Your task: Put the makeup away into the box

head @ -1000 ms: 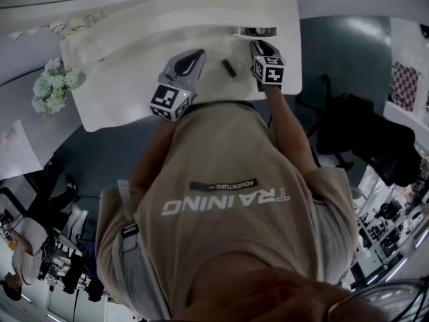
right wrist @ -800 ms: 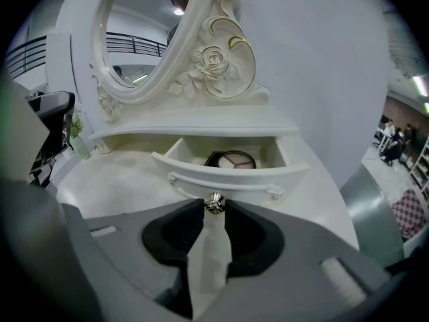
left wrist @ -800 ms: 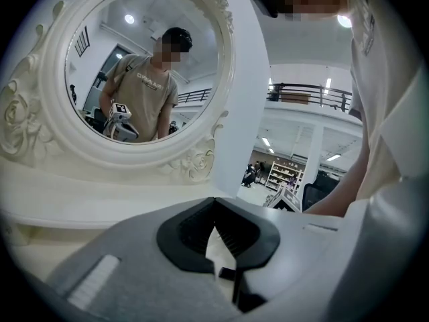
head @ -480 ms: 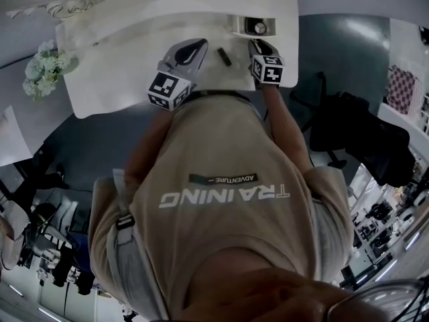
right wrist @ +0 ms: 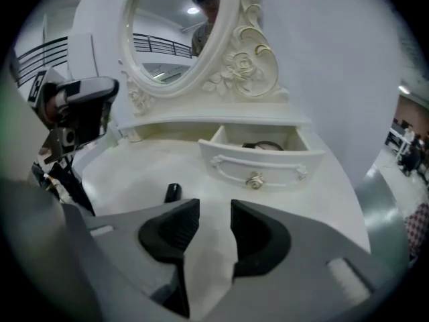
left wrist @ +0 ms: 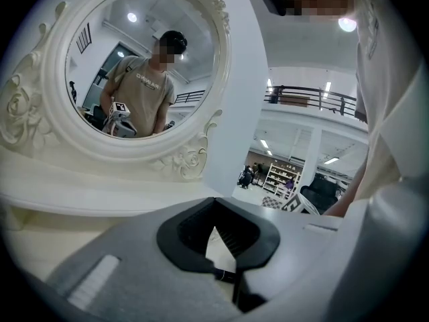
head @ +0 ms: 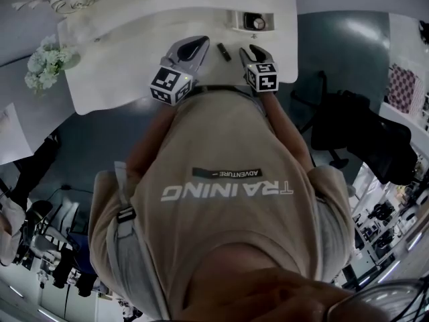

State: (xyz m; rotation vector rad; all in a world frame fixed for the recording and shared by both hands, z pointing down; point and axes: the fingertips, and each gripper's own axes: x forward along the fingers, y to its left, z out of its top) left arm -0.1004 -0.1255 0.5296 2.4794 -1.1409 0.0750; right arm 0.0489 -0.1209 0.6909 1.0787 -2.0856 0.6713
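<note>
A small black makeup tube (head: pixel 223 51) (right wrist: pixel 173 192) lies on the white dressing table (head: pixel 120 66). Behind it the box, a little white drawer (head: pixel 249 21) (right wrist: pixel 258 163), stands pulled out with a round dark compact (head: pixel 258 23) (right wrist: pixel 263 146) inside. My right gripper (head: pixel 253 49) (right wrist: pixel 214 213) hovers over the table just right of the tube. Its jaws have just been opening and nothing is between them. My left gripper (head: pixel 200 42) (left wrist: pixel 224 270) is left of the tube, its tips meeting, holding nothing.
An ornate oval mirror (left wrist: pixel 141 66) (right wrist: pixel 177 32) rises at the back of the table. A bunch of white flowers (head: pixel 45 69) stands off the table's left end. A dark office chair (head: pixel 355 136) sits to the right. The table's near edge is under my grippers.
The right gripper has pulled back from the drawer front toward the black tube, and its jaws stand wider apart. The left gripper has hardly shifted.
</note>
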